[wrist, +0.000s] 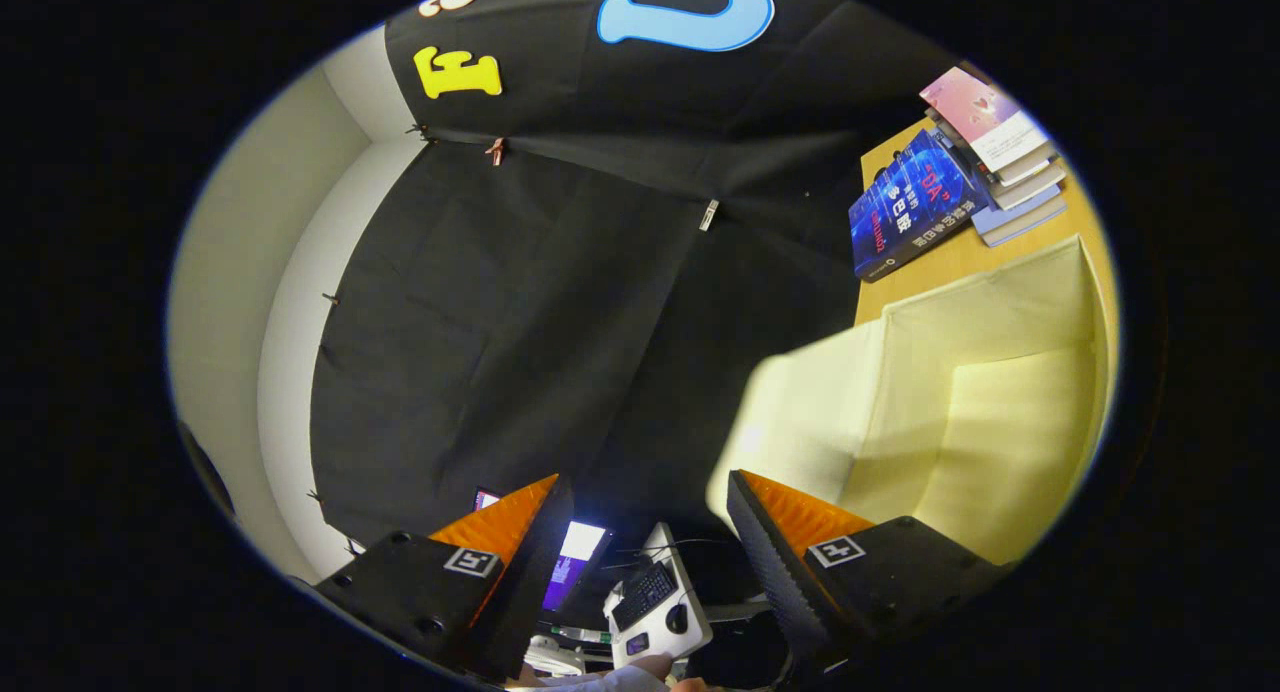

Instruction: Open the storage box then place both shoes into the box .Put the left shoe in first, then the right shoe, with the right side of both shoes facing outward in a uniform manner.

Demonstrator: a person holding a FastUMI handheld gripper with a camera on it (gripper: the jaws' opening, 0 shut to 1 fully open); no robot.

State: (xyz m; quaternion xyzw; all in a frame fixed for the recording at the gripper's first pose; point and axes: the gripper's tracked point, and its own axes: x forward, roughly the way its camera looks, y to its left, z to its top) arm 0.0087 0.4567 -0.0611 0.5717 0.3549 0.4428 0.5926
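- My gripper (640, 542) is wide open and holds nothing; I judge it is tilted away from the work, since the booth wall lies beyond its fingers.
- The box (960, 412) sits on the worktop (905, 272), beside the right finger; I cannot tell its contents.
- Books (960, 182) are stacked at the worktop's far edge.
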